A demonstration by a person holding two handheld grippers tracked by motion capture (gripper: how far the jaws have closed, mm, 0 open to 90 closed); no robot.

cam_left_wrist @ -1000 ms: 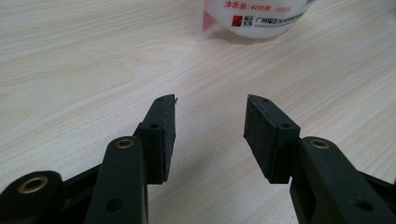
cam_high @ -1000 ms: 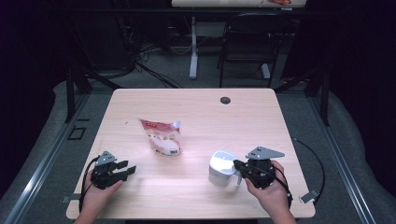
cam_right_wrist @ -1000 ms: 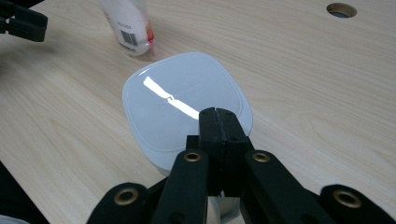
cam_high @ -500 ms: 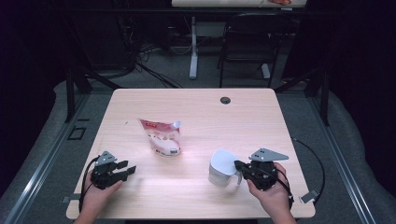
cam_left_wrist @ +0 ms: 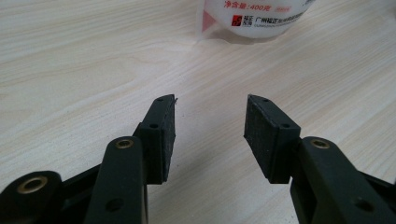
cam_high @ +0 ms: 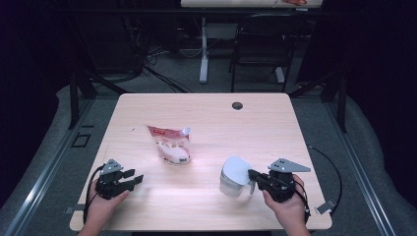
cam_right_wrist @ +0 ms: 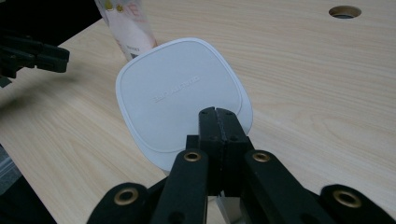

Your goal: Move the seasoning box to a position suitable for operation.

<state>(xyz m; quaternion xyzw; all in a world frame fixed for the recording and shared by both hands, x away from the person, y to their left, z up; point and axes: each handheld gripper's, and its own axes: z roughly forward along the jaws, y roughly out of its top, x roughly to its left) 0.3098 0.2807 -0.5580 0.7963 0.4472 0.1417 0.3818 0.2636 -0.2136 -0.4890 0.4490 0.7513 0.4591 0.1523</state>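
Right, high view: white lidded container (cam_high: 235, 176) sits on the pale wood tabletop (cam_high: 275, 132), front right, tilted toward the right hand-held gripper (cam_high: 253, 175), which has its jaws pinched on what looks like the container's handle. Container body looks translucent, lid plain white, rounded-square. Left hand-held gripper (cam_high: 135, 177) is front left, jaws spread, nothing between them, well apart from the container. Red-and-white spout pouch (cam_high: 170, 143) stands mid-tabletop, between the two.

Left gripper view: left hand-held gripper (cam_left_wrist: 210, 119) jaws apart over bare wood; pouch (cam_left_wrist: 254, 16) base ahead, printed text on it.

Right gripper view: right hand-held gripper (cam_right_wrist: 218, 112) jaws pressed together at the near edge of the container (cam_right_wrist: 180, 95). Lid is matte white with faint embossed lettering, raised rim. Pouch (cam_right_wrist: 123, 25) just behind it.
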